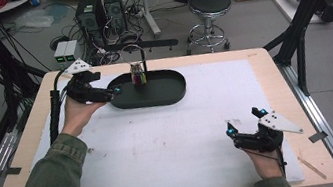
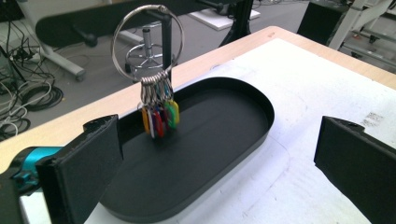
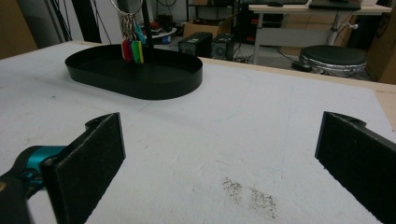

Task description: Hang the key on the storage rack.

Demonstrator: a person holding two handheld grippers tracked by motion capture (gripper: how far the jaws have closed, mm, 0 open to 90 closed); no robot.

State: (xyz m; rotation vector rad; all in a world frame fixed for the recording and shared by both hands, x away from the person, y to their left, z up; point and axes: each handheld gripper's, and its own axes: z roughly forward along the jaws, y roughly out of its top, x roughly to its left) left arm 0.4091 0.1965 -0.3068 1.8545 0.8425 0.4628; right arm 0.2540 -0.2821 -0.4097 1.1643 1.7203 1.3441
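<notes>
- The black oval tray (image 1: pixel 174 92) lies on the white mat (image 1: pixel 171 138) toward the far left of the table (image 1: pixel 271 64), with its long axis running left to right.
- A black post (image 1: pixel 144 66) stands upright in the tray, nearer its far rim, and a large metal ring (image 2: pixel 145 44) hangs from the arm at its top.
- The bunch of coloured key tags (image 2: pixel 159 116) hangs straight down from the ring on smaller rings, its lower ends just above or on the tray floor; I cannot tell which.
- The left gripper (image 1: pixel 113 93) is at the left end of the tray, its jaws spread wide; in the left gripper view one jaw is over the tray's near left rim and the other out over the mat, holding nothing.
- The right gripper (image 1: pixel 244 121) is at the near right of the mat, well apart from the tray, jaws wide and empty, pointing toward the tray.
- A dark smudge (image 3: pixel 250 196) marks the mat between the right gripper's jaws.
- Beyond the table's far edge stand a round stool (image 1: pixel 209 8) and two computer towers (image 1: pixel 100 10) among floor cables.
</notes>
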